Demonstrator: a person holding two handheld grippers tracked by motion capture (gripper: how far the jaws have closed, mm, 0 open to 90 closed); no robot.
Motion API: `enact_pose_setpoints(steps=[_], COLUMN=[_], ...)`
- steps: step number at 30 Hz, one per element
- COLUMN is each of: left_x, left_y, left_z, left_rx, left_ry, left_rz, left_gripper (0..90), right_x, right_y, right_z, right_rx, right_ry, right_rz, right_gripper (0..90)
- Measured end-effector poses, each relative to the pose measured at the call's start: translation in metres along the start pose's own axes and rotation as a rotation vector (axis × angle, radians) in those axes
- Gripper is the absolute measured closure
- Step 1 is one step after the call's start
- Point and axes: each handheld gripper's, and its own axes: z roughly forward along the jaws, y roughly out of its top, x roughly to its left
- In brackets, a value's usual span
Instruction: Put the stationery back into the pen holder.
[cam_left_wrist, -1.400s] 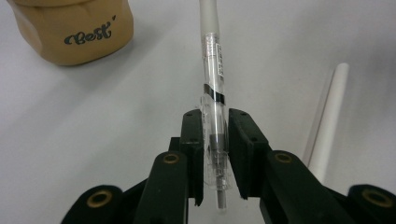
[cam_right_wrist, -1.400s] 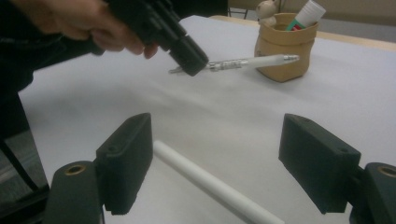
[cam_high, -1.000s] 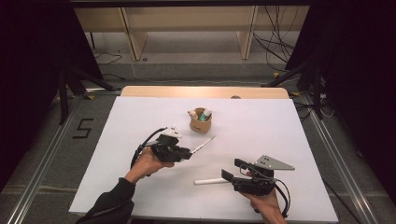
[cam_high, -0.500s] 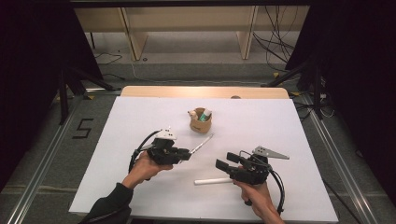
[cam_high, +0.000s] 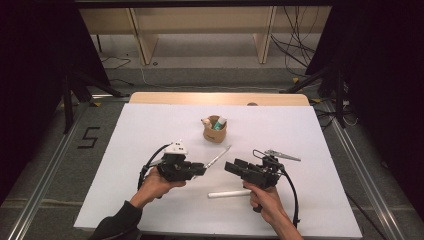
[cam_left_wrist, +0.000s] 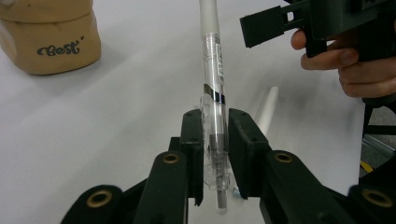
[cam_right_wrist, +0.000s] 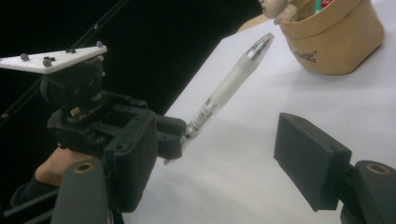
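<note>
tan cup (cam_high: 215, 133), white table (cam_high: 150, 130), wooden shelf (cam_high: 200, 22)

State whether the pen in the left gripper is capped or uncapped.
Uncapped: the pen shows a bare tip, clamped in the left gripper, while a white cap lies on the table.

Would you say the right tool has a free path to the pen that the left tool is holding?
Probably yes: the right tool stands open beside the pen's free end, which juts clear of the left tool, with bare table between.
</note>
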Motion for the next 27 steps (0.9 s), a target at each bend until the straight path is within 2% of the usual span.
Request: enact_pose_setpoints(steps=[4,9,10,11,12,17,18,27], left_x=[-0.002,-0.006,-0.008,-0.008,-0.009,-0.013,-0.013,-0.018], left_y=[-0.004,-0.005,-0.005,-0.005,-0.005,-0.006,-0.006,-0.005], left_z=[0.000,0.000,0.001,0.001,0.001,0.002,0.002,0.002], left_rx=[0.001,-0.008,-0.010,-0.010,-0.011,-0.009,-0.010,-0.018], left_ry=[-0.005,-0.013,-0.020,-0.020,-0.022,-0.026,-0.027,-0.035], left_rz=[-0.004,-0.005,0.000,0.000,0.000,0.009,0.009,0.017], left_gripper=[76.3,76.3,76.3,76.3,76.3,76.3,76.3,76.3], right_x=[-0.001,-0.004,-0.006,-0.006,-0.007,-0.009,-0.009,-0.009], right_y=[0.002,0.004,0.004,0.004,0.005,0.005,0.005,0.003], right_z=[0.004,0.010,0.012,0.012,0.014,0.017,0.018,0.021], right_rx=[-0.008,0.001,0.001,0.001,-0.004,-0.002,-0.003,-0.002], right_ry=[0.020,0.017,0.027,0.027,0.034,0.043,0.048,0.066], right_rz=[0.036,0.070,0.095,0.095,0.115,0.139,0.157,0.184], right_gripper=[35.0,42.1,44.7,44.7,47.1,50.8,53.7,62.5])
